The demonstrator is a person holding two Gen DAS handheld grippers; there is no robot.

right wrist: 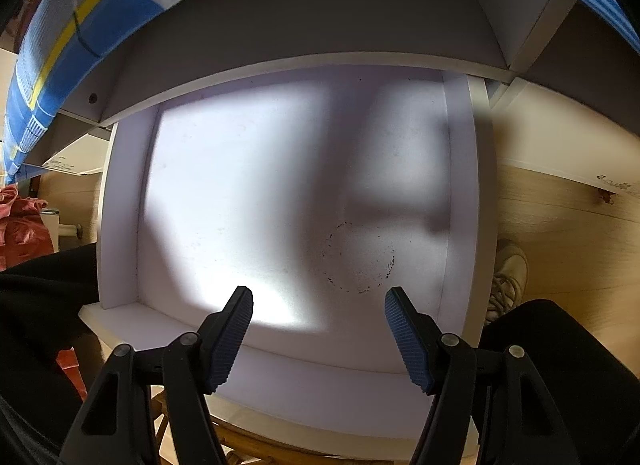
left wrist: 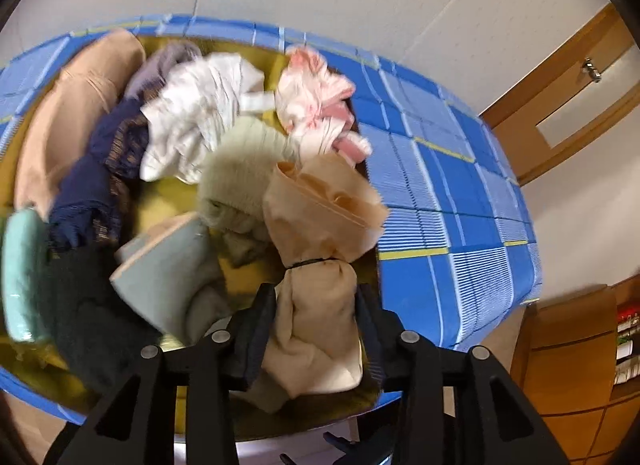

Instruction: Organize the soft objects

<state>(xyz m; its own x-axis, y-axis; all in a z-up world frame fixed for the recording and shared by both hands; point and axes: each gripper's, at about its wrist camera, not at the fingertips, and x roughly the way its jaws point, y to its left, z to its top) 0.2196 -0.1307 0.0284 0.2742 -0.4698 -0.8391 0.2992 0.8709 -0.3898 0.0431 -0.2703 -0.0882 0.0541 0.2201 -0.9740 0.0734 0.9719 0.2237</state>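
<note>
Left gripper [left wrist: 316, 329] pinching a beige cloth bundle [left wrist: 320, 265] tied with a black band, above the near right of a heap of garments [left wrist: 192, 125] on the blue checked tablecloth [left wrist: 440, 185]. Right gripper [right wrist: 319, 325], jaws spread, hovers over an open white drawer [right wrist: 120, 193].

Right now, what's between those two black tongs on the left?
A peach cloth bundle, tied with a dark band, is pinched between the left tongs, as the left wrist view shows.
</note>
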